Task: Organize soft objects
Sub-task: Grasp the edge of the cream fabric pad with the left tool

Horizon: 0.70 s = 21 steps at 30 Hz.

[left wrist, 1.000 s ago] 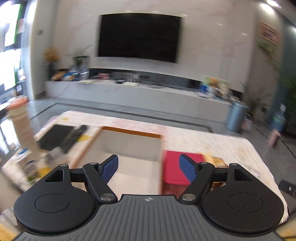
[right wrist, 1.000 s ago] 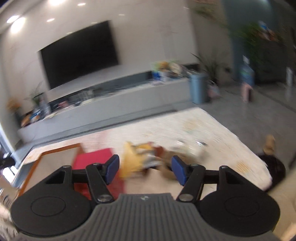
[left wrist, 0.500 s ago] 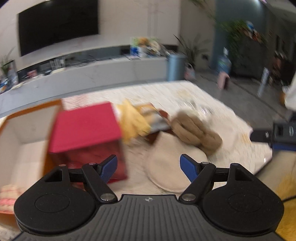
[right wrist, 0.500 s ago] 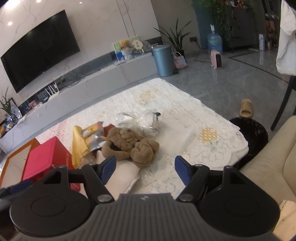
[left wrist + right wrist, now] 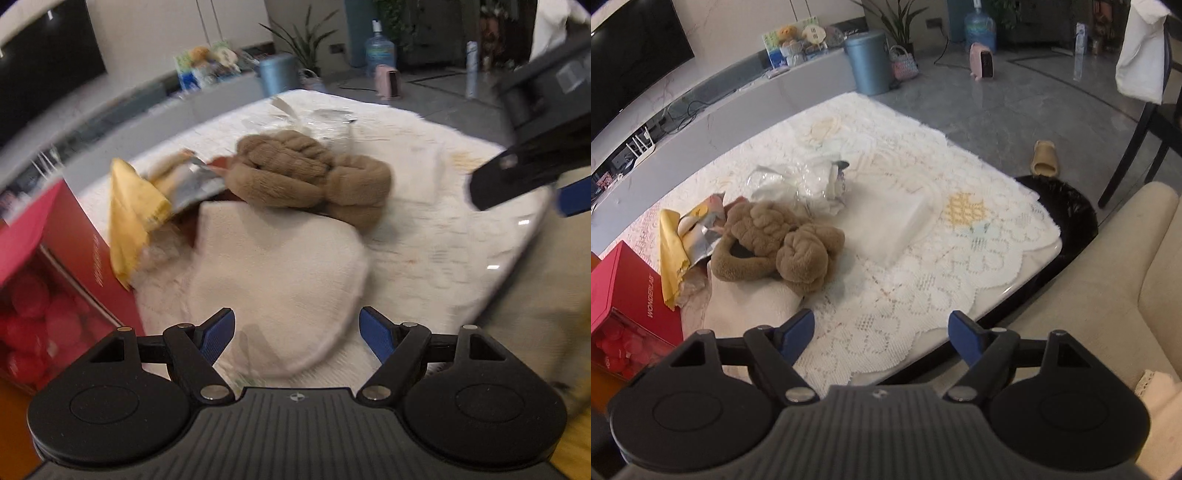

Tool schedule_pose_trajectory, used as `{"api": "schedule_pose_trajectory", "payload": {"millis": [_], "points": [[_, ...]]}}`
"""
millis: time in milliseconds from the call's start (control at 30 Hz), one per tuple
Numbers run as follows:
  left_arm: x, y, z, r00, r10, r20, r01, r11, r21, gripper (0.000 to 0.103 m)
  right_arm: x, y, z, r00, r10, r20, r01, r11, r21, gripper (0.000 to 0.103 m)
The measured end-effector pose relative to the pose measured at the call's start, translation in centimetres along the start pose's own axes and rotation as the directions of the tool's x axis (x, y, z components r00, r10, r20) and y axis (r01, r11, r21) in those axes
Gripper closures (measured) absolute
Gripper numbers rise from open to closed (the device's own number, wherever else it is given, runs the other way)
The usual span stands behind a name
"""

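A brown plush bag (image 5: 306,177) (image 5: 775,240) lies in the middle of a lace-covered table (image 5: 942,258). In front of it sits a round cream cushion (image 5: 280,280) (image 5: 753,306). My left gripper (image 5: 297,332) hangs open just above the cushion's near edge, nothing between its blue pads. My right gripper (image 5: 881,332) hovers over the lace near the table's front edge, right of the cushion; its jaws are opening with nothing between them. It also shows at the right edge of the left wrist view as my right gripper (image 5: 532,177).
A red box (image 5: 48,266) (image 5: 631,306) stands at the left, a yellow packet (image 5: 133,214) and foil wrappers beside it. Clear plastic wrap (image 5: 798,184) and a white pad (image 5: 886,225) lie behind the plush bag. A beige sofa (image 5: 1126,295) lies right of the table.
Both grippers swung from facing the TV wall down toward the table and sank closer to it. The left one panned right from the open carton to the cushion. The right jaws widened.
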<state>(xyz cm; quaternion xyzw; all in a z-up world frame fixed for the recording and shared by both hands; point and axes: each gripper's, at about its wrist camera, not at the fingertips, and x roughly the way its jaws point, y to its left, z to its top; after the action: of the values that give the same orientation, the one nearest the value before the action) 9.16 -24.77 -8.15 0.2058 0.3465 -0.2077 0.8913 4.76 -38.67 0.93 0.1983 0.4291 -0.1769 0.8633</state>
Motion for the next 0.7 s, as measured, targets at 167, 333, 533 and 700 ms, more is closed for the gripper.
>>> {"api": "schedule_pose_trajectory", "payload": {"millis": [167, 333, 533, 700], "points": [[1.1, 1.7, 0.5, 1.000, -0.017, 0.004, 0.017, 0.998, -0.058, 0.008, 0.2, -0.5, 0.0, 0.999, 0.032, -0.010, -0.032, 0.999, 0.019, 0.024], [1.9, 3.7, 0.1, 0.997, -0.081, 0.001, 0.080, 0.984, -0.162, 0.004, 0.1, -0.6, -0.1, 0.999, 0.047, -0.009, -0.047, 0.999, 0.027, 0.024], [1.3, 4.0, -0.8, 0.995, -0.078, 0.058, 0.087, 0.982, -0.168, 0.003, 0.1, -0.7, -0.2, 0.999, 0.053, -0.007, -0.053, 0.998, 0.028, 0.023], [1.3, 4.2, -0.8, 0.993, -0.100, 0.065, 0.110, 0.979, -0.170, 0.009, 0.1, -0.7, -0.2, 0.999, 0.053, -0.006, -0.053, 0.998, 0.026, 0.023]]}}
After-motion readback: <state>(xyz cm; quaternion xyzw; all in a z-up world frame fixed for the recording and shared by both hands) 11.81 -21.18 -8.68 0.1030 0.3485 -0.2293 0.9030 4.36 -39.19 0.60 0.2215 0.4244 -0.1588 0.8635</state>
